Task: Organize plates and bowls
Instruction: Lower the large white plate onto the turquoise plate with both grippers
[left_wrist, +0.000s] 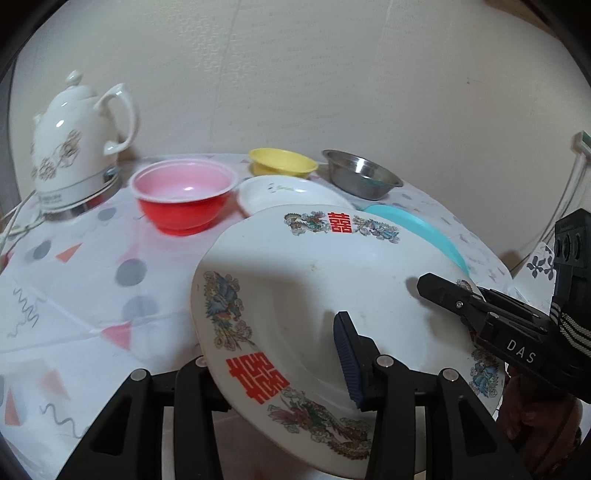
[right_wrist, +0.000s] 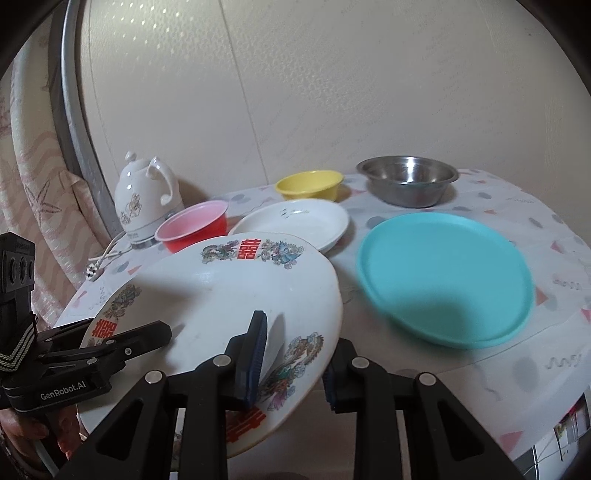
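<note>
both claws (left_wrist: 280, 369) (right_wrist: 291, 365) clamped on dragon plate (left_wrist: 314, 280) | teal plate (right_wrist: 447, 280), white plate (right_wrist: 295, 221) beyond

A pale cream wall (right_wrist: 332, 92) with faint vertical seams stands right behind the counter (right_wrist: 498, 369), whose white cloth carries grey dots, pink triangles and squiggles. A white ceramic kettle (right_wrist: 146, 206) sits at its far left corner, cord trailing. Light is soft and even.
</note>
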